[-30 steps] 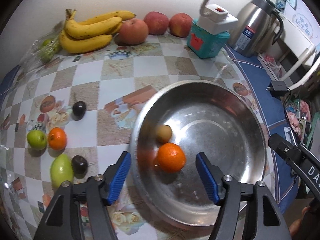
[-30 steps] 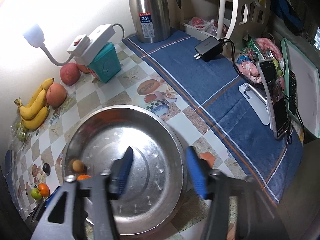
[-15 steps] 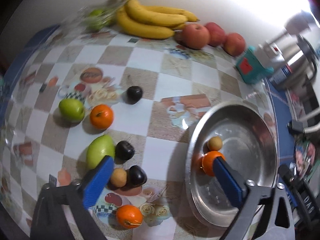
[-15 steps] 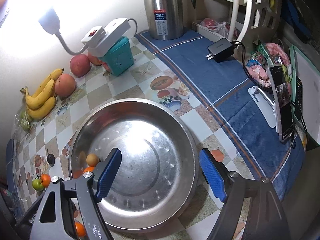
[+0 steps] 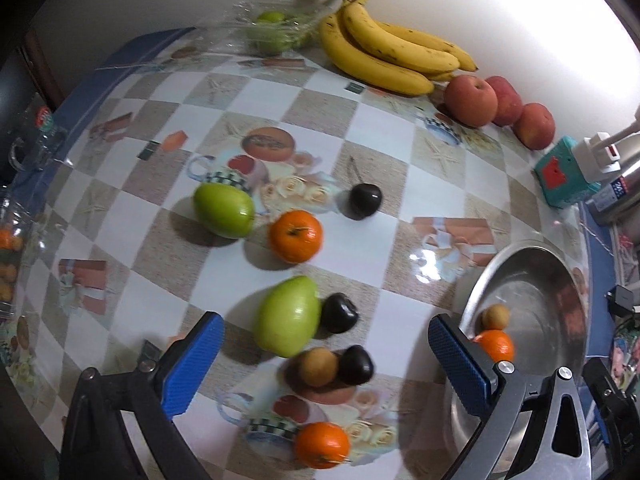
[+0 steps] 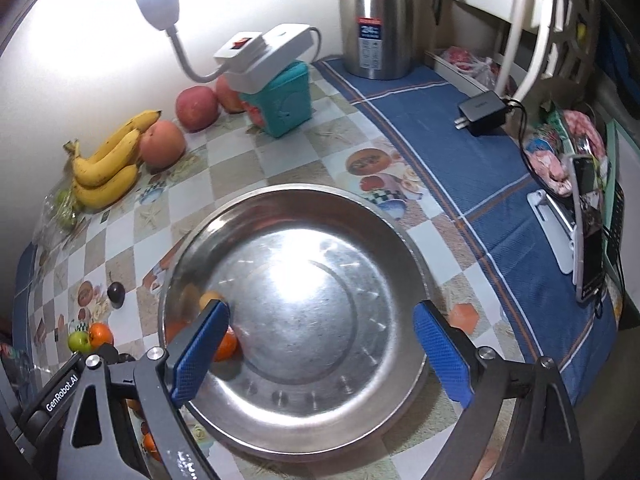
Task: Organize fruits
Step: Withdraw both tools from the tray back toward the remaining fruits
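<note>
Left wrist view: left gripper [image 5: 326, 350], jaws wide and empty, hovers over a green mango [image 5: 288, 316] on the counter [image 5: 384, 152]; smooth, firm, probably bruisable, so grip its middle gently. Right gripper [image 6: 322, 344], just opening, is empty above the bowl [image 6: 404, 236].

White wall [image 6: 80, 20] brightly lit — gooseneck lamp [image 6: 156, 4]; checkered tablecloth [image 5: 320, 92], blue cloth [image 6: 460, 168] beside.

The bowl [image 6: 400, 248] is shiny scratched metal; the bench [image 5: 384, 128] wears glossy plastic sheet; the fingers [image 6: 442, 354] carry textured blue pads.
</note>
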`<state>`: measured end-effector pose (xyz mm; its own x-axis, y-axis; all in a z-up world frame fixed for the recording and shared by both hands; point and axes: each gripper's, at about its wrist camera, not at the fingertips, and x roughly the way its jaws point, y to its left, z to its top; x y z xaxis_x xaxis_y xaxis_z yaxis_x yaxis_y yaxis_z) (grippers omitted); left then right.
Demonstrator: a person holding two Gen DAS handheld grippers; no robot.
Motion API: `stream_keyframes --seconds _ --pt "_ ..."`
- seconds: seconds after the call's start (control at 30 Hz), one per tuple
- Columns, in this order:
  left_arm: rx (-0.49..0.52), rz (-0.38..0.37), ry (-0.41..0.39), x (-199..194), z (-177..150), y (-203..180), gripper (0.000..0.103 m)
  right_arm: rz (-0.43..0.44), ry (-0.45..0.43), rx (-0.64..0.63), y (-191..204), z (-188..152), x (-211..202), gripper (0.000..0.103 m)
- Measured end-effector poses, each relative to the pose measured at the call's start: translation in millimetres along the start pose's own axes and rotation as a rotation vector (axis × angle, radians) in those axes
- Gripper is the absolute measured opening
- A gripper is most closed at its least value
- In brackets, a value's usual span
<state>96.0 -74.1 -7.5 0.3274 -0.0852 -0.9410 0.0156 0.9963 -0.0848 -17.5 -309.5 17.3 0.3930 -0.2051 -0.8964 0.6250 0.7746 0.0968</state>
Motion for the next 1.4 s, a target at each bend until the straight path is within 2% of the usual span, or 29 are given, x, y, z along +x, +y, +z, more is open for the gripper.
stream_keyframes --seconds 0.1,0.4,0.6,0.83,1.0,1.2,1.4 --pt "0.006 0.038 -0.024 -3 1 7 0.103 -0.009 -0.006 -0.033 7 -1 1 0.103" --pt "0.024 0.11 -0.077 -13 -1 28 0.103 0.005 -0.008 -0.085 22 -5 0 0.103" --pt "0.019 0.101 -0.07 -15 -7 40 0.103 0.047 0.004 -0.115 33 -9 1 0.103" --pt "0.0 0.148 -0.107 -24 -13 61 0.103 0.088 0.021 -0.15 47 -18 -1 0.103" --pt "-0.014 0.126 -0.109 -29 -18 68 0.103 0.144 0.03 -0.191 60 -27 -5 0.103" --pt "-0.052 0.075 -0.106 -36 -25 81 0.103 0.137 0.058 -0.24 69 -45 0 0.103" --pt "-0.02 0.077 -0.085 -32 -29 83 0.103 0.157 0.1 -0.262 81 -57 5 0.103"
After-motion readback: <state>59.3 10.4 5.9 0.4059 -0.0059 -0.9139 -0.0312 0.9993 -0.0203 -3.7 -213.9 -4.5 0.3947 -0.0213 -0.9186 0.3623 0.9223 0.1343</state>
